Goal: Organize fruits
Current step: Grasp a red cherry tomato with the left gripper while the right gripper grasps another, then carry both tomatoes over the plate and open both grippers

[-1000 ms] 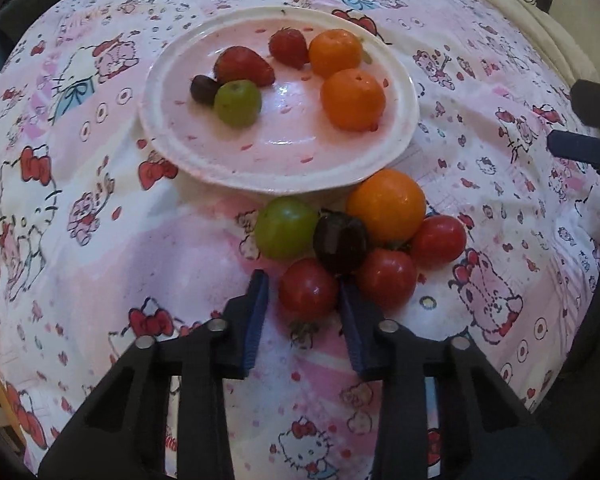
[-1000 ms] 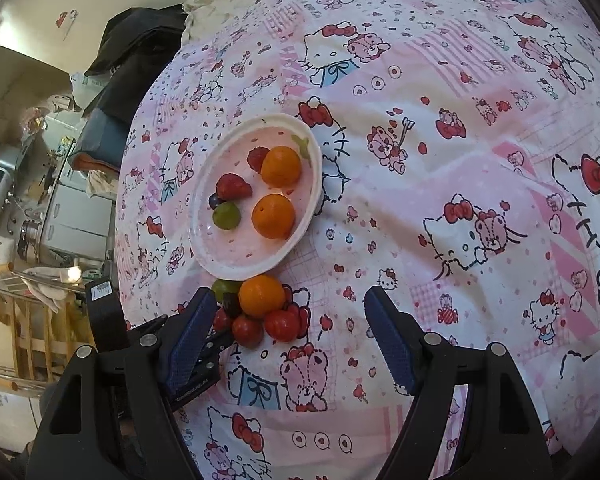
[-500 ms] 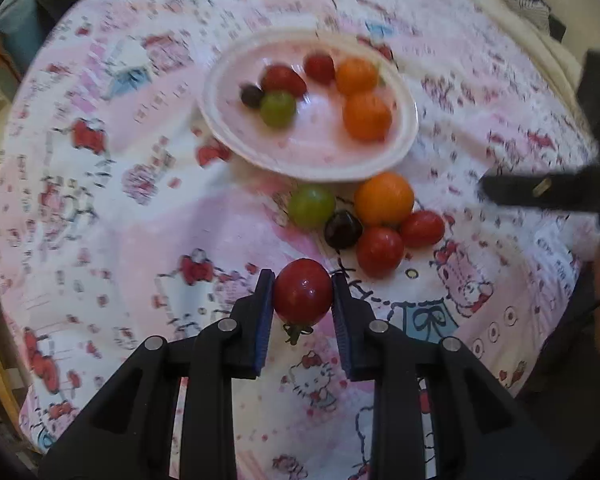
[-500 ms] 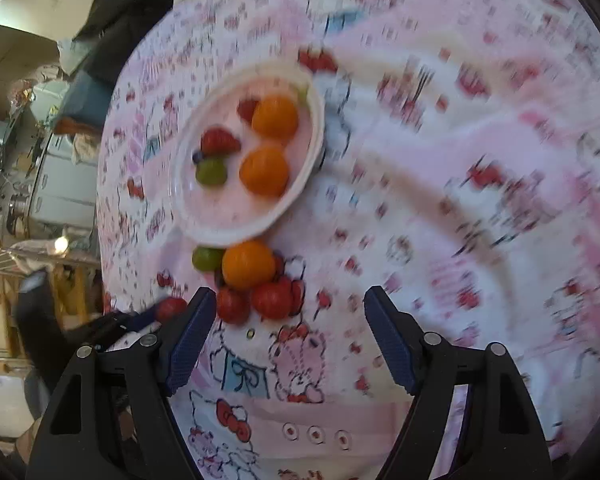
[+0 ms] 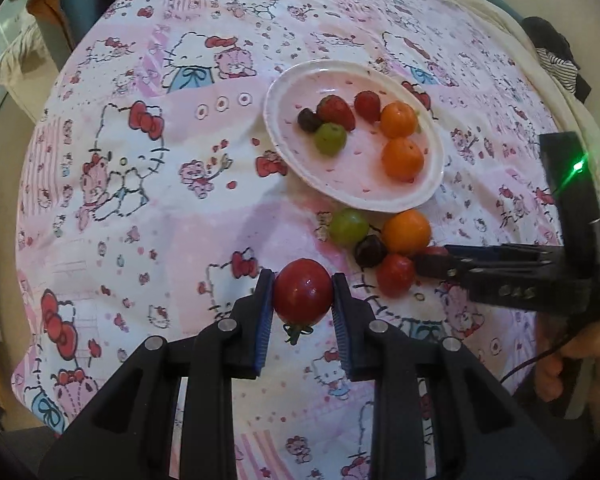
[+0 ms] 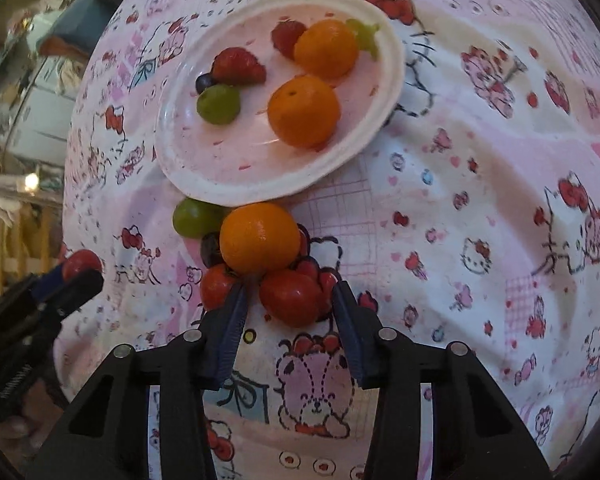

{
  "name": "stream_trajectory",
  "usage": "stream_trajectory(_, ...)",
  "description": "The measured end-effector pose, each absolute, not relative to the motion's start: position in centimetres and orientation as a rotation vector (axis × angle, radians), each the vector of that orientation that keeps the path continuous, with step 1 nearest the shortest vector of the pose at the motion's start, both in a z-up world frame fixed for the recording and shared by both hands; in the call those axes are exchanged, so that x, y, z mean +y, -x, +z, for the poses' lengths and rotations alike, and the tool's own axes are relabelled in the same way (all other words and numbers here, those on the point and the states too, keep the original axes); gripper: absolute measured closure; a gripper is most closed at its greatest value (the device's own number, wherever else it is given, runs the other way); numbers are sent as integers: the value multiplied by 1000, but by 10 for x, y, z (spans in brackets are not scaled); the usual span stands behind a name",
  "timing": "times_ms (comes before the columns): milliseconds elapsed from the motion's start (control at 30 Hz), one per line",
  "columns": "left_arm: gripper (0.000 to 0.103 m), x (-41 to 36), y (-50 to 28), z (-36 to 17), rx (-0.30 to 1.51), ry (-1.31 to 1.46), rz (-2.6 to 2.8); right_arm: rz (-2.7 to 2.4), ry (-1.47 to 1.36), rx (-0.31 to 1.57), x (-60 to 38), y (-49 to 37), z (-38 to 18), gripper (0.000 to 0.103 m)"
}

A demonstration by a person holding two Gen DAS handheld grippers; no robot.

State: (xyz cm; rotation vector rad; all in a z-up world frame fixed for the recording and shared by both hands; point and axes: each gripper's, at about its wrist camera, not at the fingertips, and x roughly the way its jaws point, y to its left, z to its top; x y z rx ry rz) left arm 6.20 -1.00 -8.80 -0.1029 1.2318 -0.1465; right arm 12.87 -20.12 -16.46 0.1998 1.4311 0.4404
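Observation:
My left gripper (image 5: 302,296) is shut on a red cherry tomato (image 5: 302,291) and holds it above the cloth, left of the fruit pile. A white plate (image 5: 428,196) holds two oranges, two strawberries, a green grape and a dark grape. In front of it lie a loose orange (image 6: 259,238), a green grape (image 6: 194,218), a dark grape (image 6: 211,249) and red tomatoes. My right gripper (image 6: 288,300) is open, its fingers on either side of a red tomato (image 6: 290,296), apart from it. The left gripper with its tomato also shows in the right wrist view (image 6: 80,264).
The pink cartoon-print cloth (image 5: 160,184) covers a rounded table. Furniture and clutter (image 6: 20,92) stand beyond its left edge. A dark garment (image 5: 556,52) lies at the far right. The hand on the right gripper (image 5: 572,364) is by the table's right edge.
My left gripper closed on a red tomato, lifted it and drew back to the left. My right gripper moved down to the pile and narrowed around another tomato.

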Motion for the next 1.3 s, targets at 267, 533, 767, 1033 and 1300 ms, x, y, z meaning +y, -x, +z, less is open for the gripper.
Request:
stream_trajectory(267,79,-22,-67,-84,1199,75,-164,449,-209,1427,-205,-128,-166,72)
stream_trajectory(533,79,-10,-68,-92,1204,77,-116,439,-262,1399,-229,-121,-155,75)
stream_trajectory(767,79,-2,-61,-89,1191,78,-92,433,-375,1360,-250,-115,-142,75)
stream_trajectory(1033,79,5,-58,-81,1170,106,-77,434,-539,1260,-279,-110,-121,75)
stream_trajectory(1300,79,2,-57,-79,1181,104,-81,442,-639,1139,-294,-115,-98,75)
